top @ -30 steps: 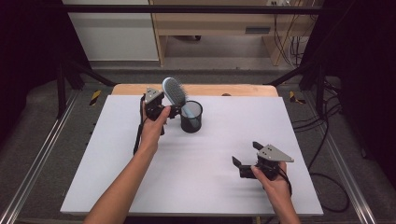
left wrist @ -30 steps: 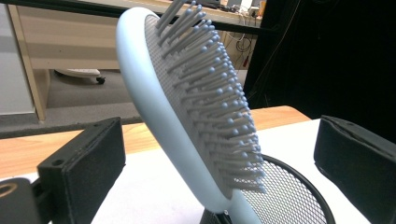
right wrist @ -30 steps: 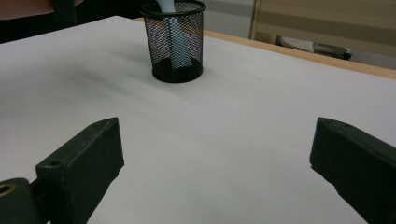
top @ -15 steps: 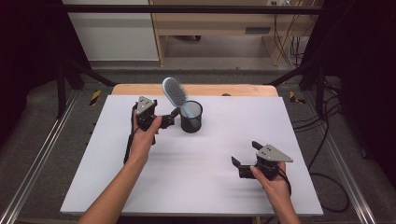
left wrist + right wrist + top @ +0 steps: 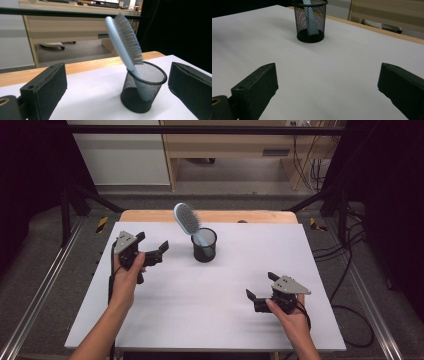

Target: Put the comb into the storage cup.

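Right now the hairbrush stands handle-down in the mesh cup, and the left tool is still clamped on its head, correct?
Not quite. The hairbrush does stand handle-down in the mesh cup, but the left tool is open and apart from it, to the cup's left. The left gripper view shows both jaws spread wide with nothing between them.

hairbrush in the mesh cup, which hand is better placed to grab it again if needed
Left. The left gripper is open beside the black mesh cup, fingers aimed at the pale blue hairbrush. The right gripper sits at the table's near edge, farther off.
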Tool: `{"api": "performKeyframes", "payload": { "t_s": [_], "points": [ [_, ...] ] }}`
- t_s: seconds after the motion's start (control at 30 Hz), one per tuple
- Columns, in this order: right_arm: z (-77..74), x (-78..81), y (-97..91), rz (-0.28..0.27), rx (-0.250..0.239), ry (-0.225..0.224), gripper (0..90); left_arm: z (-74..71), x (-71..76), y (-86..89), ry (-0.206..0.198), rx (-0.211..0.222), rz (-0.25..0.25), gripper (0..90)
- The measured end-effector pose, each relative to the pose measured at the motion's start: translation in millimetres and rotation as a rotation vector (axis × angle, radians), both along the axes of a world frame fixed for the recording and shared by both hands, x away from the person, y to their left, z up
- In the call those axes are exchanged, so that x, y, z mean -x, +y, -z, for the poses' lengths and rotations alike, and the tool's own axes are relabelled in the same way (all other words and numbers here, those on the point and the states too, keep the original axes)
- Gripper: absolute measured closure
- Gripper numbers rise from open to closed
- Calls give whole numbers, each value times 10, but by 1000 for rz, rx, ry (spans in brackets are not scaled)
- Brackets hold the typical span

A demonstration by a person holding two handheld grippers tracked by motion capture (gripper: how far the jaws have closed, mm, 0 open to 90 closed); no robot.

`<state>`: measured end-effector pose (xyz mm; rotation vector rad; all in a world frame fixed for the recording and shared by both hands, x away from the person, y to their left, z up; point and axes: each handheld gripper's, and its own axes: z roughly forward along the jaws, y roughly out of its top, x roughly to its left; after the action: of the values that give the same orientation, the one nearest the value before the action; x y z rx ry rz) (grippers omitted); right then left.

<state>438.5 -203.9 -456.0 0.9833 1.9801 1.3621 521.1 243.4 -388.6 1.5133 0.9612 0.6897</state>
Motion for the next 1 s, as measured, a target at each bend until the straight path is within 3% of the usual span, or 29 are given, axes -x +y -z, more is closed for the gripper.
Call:
{"api": "performKeyframes", "payload": {
  "t_s": [0.17, 0.3, 0.4, 0.57, 1.0],
  "points": [
    [7, 5, -15, 10, 6, 0, 33, 10, 159, 284, -18, 2, -25, 20],
    [5, 9, -36, 18, 8, -4, 34, 8, 292, 463, -39, -71, -47, 18],
    [9, 12, -43, 22, 13, -3, 35, -13, 399, 585, -47, -64, -51, 18],
    [9, 21, -48, 25, 24, -6, 39, -27, 565, 753, -63, -100, -57, 15],
    [-2, 29, -142, 45, -5, -11, 42, 99, 830, 1063, -80, -16, -83, 15]
  ]
}}
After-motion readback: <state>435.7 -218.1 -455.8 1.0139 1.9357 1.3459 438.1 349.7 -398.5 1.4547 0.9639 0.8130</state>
